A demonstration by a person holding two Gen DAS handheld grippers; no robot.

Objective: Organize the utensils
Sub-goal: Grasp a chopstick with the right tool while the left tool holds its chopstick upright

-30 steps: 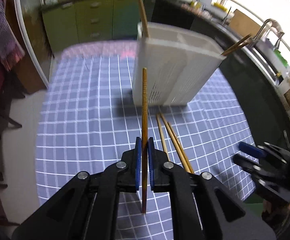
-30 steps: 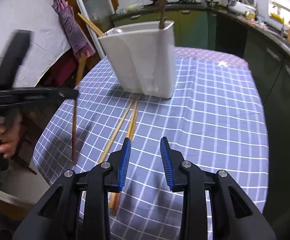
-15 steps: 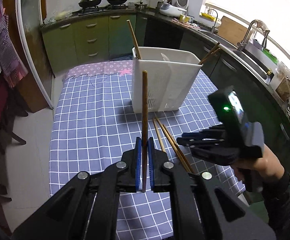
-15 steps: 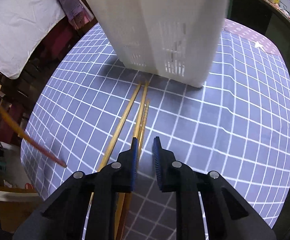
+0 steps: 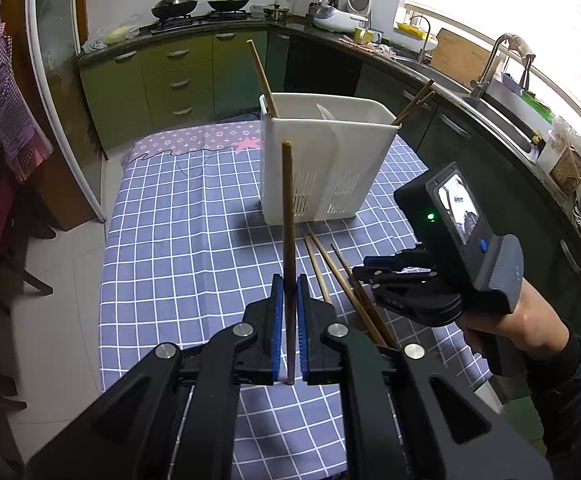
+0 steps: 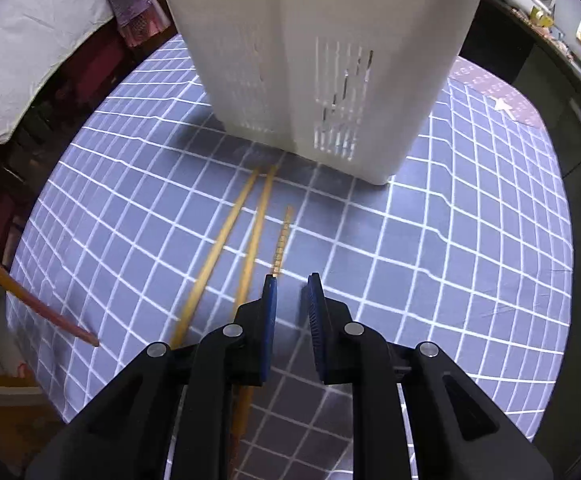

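- Chopsticks are what we sort: one dark wooden chopstick point(image 5: 288, 240) stands nearly upright, clamped between the blue pads of our left gripper point(image 5: 289, 334), its lower end just below the pads and its top reaching up in front of the holder.
- Our right gripper point(image 6: 292, 320) points steeply down at the checked tablecloth point(image 6: 430, 260); its jaws stand narrowly apart with only cloth between them.
- Three loose chopsticks point(image 6: 250, 240) lie on the cloth just left of that gap. The ridged one point(image 6: 282, 240) ends at the tip of the left finger, and the other two pass beside and under that finger. We cannot tell whether any pad touches them.
- From the left wrist view, the right gripper point(image 5: 364, 276) hovers with its tips over the same loose chopsticks point(image 5: 330, 268), held by a hand point(image 5: 518, 324) in a dark sleeve.
- Past the loose sticks stands the white slotted holder point(image 5: 322, 168), upright on the cloth, their far ends close to its base.
- Inside it, one chopstick point(image 5: 262, 76) leans out at the far left corner and two more point(image 5: 414, 100) at the right corner.
- Behind the table run green kitchen cabinets point(image 5: 162, 80).
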